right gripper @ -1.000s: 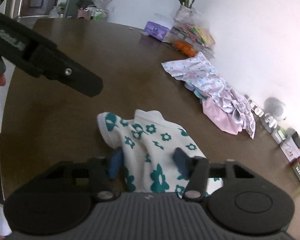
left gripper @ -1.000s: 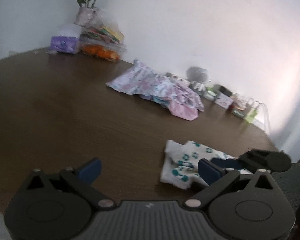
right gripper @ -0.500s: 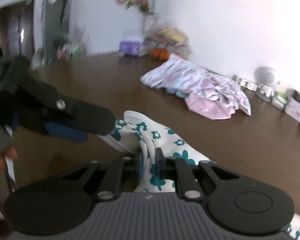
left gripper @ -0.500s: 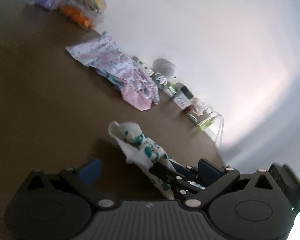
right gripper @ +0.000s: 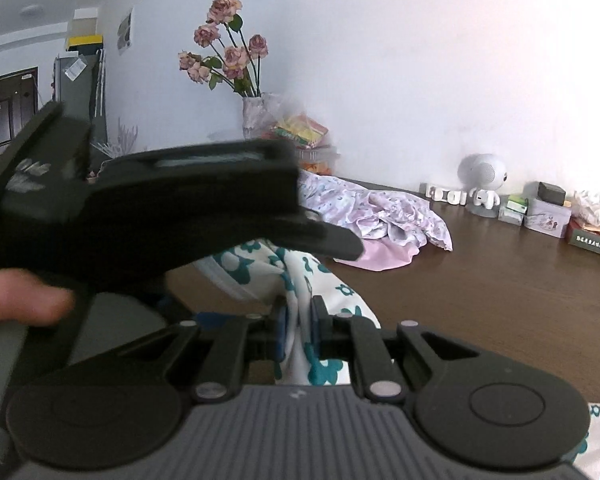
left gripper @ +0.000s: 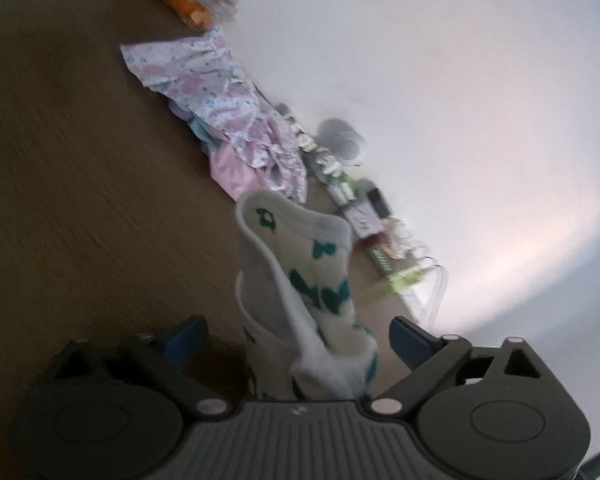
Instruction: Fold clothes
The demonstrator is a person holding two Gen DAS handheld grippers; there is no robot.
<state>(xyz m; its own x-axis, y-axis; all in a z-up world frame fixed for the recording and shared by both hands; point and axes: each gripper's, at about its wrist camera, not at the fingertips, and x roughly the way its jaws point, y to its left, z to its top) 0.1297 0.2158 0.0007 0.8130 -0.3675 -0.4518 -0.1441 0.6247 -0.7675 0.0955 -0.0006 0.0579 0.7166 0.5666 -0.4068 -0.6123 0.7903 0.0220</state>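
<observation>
Now lifted clear of the brown table (left gripper: 80, 200): the white garment with teal flowers (left gripper: 300, 280), bunched and hanging between the wide-spread fingers of the left gripper (left gripper: 298, 334), touched by neither blue pad. Pinched narrow on a fold of that same cloth, the right gripper (right gripper: 298, 326), pads pressed against fabric on both sides. Crossing the right view close above the cloth, the dark body of the left tool, with a fingertip (right gripper: 20, 300) at its handle.

Compared with a second ago: no longer flat on the wood but raised and draped; right fingers gone from open astride the cloth to closed on it; left camera swung from a level look over the table to a steep tilt, the pink and lilac pile of clothes (left gripper: 236, 120) now running up the frame.

Probably the pick-up before spreading out, with folding itself not yet begun; a second grip by the left side likely needed to open the piece flat
</observation>
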